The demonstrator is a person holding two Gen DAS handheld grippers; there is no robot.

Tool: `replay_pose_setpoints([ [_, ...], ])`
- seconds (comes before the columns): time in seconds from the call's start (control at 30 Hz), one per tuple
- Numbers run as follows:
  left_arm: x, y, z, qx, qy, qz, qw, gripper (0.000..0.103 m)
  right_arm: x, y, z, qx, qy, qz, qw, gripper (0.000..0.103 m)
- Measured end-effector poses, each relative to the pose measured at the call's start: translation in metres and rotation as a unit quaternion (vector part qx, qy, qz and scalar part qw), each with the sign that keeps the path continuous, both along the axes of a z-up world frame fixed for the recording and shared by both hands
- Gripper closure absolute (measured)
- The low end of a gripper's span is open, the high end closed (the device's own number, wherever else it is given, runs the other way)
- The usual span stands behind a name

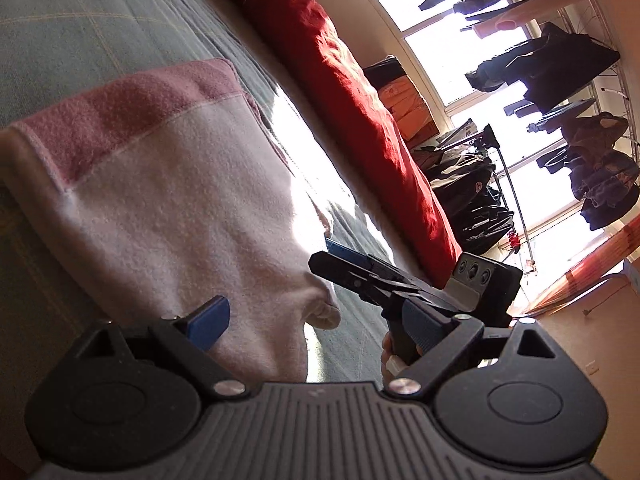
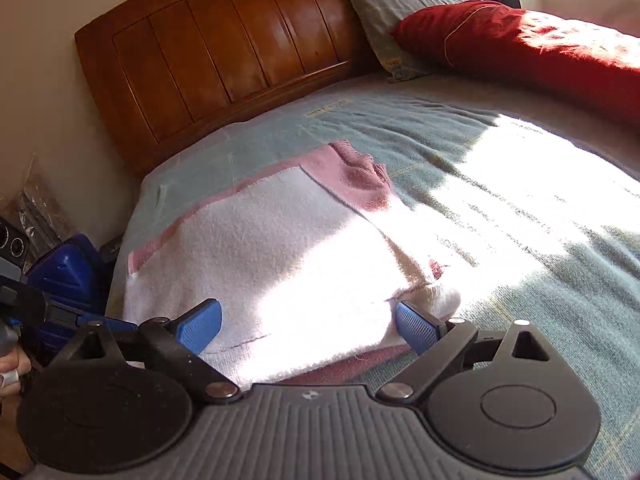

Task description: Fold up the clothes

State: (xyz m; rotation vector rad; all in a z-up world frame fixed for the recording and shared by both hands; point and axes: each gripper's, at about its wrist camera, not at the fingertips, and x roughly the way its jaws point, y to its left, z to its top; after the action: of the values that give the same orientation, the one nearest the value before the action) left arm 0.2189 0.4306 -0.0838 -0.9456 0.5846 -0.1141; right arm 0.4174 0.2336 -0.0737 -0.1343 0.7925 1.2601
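Since the pink-and-white garment already lies as a flat, squared-off bundle on the grey-green bedspread, near the side of the bed and below the wooden headboard, you look to be between folds, with neither tool holding any cloth. Its darker pink band runs along the far edge, and a loose pink corner pokes out on the sunlit side.

Your left gripper has its blue pads spread wide, with nothing between them; the garment sits just ahead of it. Your right gripper is equally wide apart and empty, hovering over the near edge of the bundle. From the left view you can see that right tool reaching in beside the garment's lower corner.

The next move, as I judge it, calls for you to bring each pair of pads down on a near corner, pinching all layers together, then carry that edge across to the far band. Strong sun washes out the right half of the cloth, so place the right pads carefully.

As for writing, a small yellowish label on the bedspread carries dark letters too small to read, and another tag on the grey pillow is likewise illegible. A red bolster lies alongside.
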Motion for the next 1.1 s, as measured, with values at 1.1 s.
replay_pose_setpoints([
  [1.1,0.103,-0.034,0.064,0.159,-0.016,0.029,0.9868,0.008,-0.122,-0.145,0.017,-0.114,0.027,-0.076,0.99,0.0],
])
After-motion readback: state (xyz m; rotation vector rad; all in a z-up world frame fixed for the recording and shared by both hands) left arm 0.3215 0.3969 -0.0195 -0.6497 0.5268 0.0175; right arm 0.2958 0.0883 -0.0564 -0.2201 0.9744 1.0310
